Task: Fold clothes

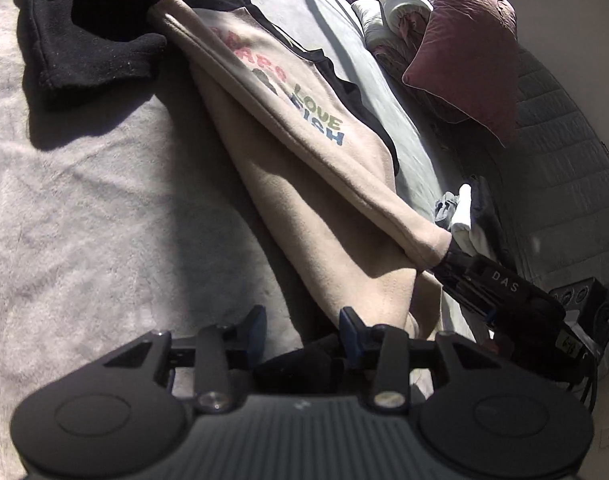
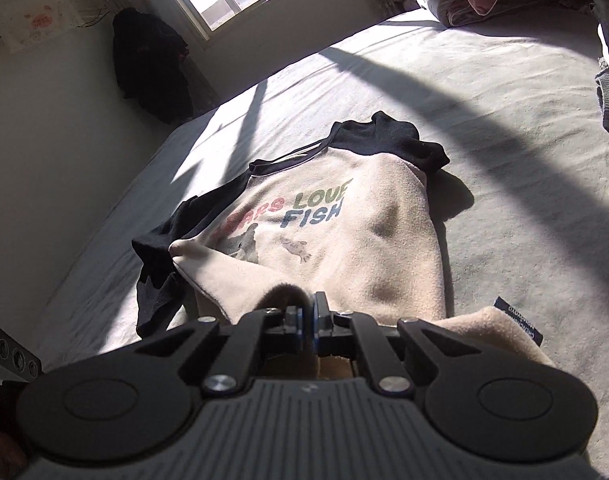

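So far only a first side fold looks under way. Nearest, the right gripper (image 2: 309, 312) pinches the cream hem of the sweatshirt (image 2: 344, 240), angled downward over the bed (image 2: 504, 160). The left gripper (image 1: 302, 330) hangs with fingers spread, nothing pressed between them, dark fabric below. Beyond, both black sleeves (image 1: 84, 40) and the body remain unfolded.

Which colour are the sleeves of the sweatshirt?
Black; the sleeves show best in the right wrist view, against the beige body.
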Demonstrator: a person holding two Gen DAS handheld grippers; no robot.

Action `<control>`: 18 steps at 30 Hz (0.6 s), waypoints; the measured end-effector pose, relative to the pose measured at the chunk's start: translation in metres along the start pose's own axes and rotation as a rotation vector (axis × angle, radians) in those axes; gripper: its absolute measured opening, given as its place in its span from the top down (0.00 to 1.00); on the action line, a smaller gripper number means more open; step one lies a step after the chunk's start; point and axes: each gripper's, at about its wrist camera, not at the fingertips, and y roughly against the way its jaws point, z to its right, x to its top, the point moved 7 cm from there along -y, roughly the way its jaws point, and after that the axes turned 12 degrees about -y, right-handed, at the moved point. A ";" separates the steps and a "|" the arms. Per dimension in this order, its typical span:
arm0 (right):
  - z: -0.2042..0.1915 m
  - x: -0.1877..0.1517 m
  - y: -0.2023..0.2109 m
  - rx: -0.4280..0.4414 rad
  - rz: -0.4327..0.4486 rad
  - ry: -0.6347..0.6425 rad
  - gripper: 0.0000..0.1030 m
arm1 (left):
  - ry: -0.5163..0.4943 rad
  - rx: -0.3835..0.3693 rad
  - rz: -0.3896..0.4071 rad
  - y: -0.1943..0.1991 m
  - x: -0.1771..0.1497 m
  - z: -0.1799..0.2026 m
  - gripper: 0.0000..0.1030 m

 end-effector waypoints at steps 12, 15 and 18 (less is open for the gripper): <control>-0.023 0.000 0.011 0.103 -0.023 -0.010 0.95 | -0.250 -0.127 -0.132 -0.016 -0.037 0.048 0.73; -0.028 -0.004 0.013 0.124 -0.033 -0.014 0.95 | -0.134 -0.070 -0.028 0.005 -0.017 0.018 0.52; -0.031 -0.007 0.011 0.131 -0.050 -0.008 0.95 | 0.058 0.065 0.142 0.027 0.007 -0.031 0.49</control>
